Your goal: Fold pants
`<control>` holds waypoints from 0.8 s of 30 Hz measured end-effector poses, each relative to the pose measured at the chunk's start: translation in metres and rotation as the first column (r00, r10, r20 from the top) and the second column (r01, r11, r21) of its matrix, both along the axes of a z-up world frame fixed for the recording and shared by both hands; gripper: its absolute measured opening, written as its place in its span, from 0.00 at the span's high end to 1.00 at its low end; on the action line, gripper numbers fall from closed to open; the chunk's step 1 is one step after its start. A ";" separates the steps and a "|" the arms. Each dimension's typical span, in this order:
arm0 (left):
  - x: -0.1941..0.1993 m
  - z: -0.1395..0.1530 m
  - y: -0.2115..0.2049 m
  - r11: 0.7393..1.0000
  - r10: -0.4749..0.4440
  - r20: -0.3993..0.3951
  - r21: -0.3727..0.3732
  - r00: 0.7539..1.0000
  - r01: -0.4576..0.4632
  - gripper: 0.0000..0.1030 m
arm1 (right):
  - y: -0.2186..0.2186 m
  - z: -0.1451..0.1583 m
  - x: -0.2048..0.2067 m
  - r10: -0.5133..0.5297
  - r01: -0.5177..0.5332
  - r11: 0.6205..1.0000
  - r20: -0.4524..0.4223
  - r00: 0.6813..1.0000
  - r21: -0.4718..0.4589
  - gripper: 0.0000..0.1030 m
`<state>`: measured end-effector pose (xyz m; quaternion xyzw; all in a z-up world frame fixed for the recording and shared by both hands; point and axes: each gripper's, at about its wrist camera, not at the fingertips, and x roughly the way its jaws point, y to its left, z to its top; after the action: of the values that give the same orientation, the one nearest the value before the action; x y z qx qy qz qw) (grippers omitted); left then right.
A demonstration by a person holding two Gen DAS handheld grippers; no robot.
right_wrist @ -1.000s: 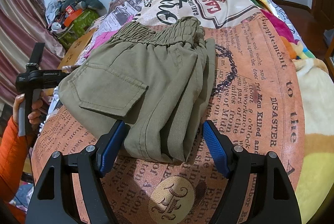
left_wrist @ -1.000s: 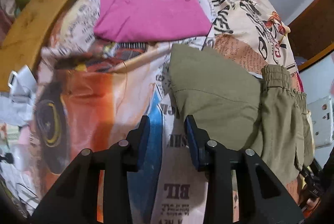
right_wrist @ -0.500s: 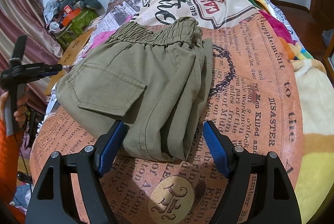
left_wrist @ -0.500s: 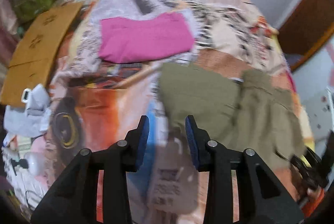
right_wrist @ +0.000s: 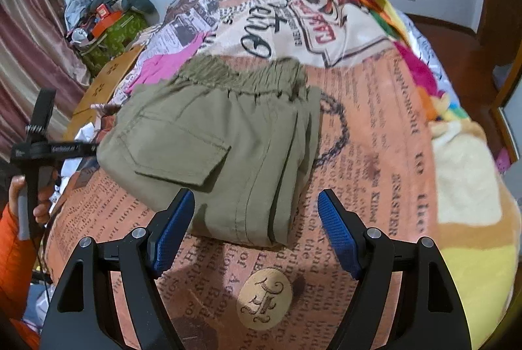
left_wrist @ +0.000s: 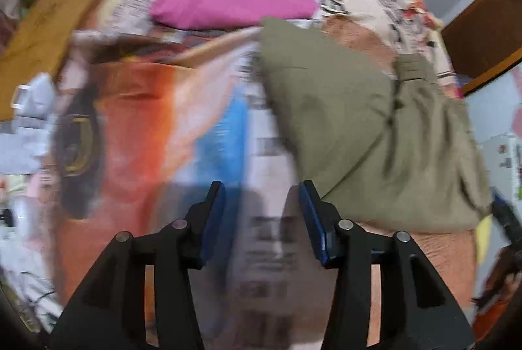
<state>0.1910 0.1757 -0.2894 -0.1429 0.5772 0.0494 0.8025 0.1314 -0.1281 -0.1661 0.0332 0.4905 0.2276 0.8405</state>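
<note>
While the olive pants (right_wrist: 228,151) lie in a squat, layered bundle at the middle of the bed, both tools hang clear of them, and that looks deliberate: the folding appears all but done, so nothing needs pinning. The right gripper (right_wrist: 256,234) hovers at the bundle's six o'clock edge, jaws spread wide with the near fold showing between the blue pads, yet neither pad presses the cloth; it holds nothing. From the left wrist view the left gripper (left_wrist: 262,221) is off the pants at about their eight o'clock, its jaws opening now, only the printed bedspread (left_wrist: 137,134) beneath the gap, nothing gripped. That picture is smeared, so fine detail is lost. The elastic waistband (right_wrist: 241,79) sits at twelve o'clock of the bundle and the patch pocket (right_wrist: 176,151) faces up toward nine o'clock, stacked edges running down the three o'clock side, which I'd judge is why the pile sits stable unaided. Around it: a folded pink garment (left_wrist: 228,0) just beyond the pants, touching or nearly so, I can't tell which; a brown cardboard sheet (left_wrist: 52,23) at the bed's far left edge; a cluttered green bag (right_wrist: 111,33) by the curtain (right_wrist: 29,56). A hand (right_wrist: 23,196) in an orange sleeve grips a tool handle at the right view's nine o'clock. Nothing blocks either tool; the pink garment only crowds any push that way.
</note>
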 end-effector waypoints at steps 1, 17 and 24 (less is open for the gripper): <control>-0.001 0.002 0.002 1.000 0.001 -0.001 0.008 1.000 -0.001 0.54 | -0.001 0.004 0.002 -0.008 0.008 1.000 0.010 1.000 0.005 0.27; 0.010 0.014 -0.039 0.994 -0.105 0.044 -0.029 0.993 0.106 0.39 | 0.015 -0.027 0.013 0.015 -0.014 1.000 -0.069 0.998 0.017 0.27; 0.006 0.031 -0.019 0.997 -0.083 0.076 0.013 0.994 0.082 0.35 | -0.004 -0.016 0.013 -0.007 0.007 1.000 -0.057 0.998 -0.007 0.27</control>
<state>0.1969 0.1564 -0.2585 -0.1167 0.5511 0.0136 0.8261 0.1442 -0.1321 -0.1823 0.0386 0.5149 0.2219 0.8271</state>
